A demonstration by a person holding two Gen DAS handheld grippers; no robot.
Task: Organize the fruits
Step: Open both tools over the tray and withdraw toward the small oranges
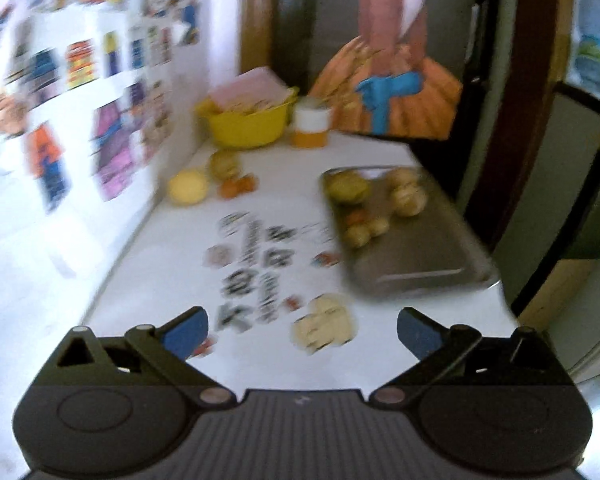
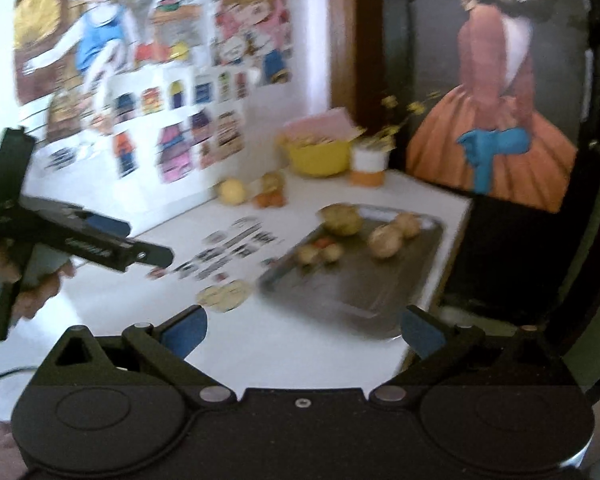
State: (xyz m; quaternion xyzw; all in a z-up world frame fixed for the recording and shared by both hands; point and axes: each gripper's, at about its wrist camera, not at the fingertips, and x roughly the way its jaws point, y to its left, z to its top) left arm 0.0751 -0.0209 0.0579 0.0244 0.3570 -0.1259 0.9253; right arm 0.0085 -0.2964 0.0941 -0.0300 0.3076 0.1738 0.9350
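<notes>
Motion blur smears both views. Printed marks [image 1: 256,268] on the tabletop are illegible. Small fruits on the metal tray [image 1: 416,264], at its ten o'clock corner, cannot be identified. The yellow bowl [image 2: 320,158] hides its contents.

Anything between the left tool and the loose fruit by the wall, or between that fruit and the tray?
Nothing visible. The left tool is open over bare tabletop with only flat stickers ahead. The loose fruit sits by the wall, left of the tray, with clear surface between.
</notes>
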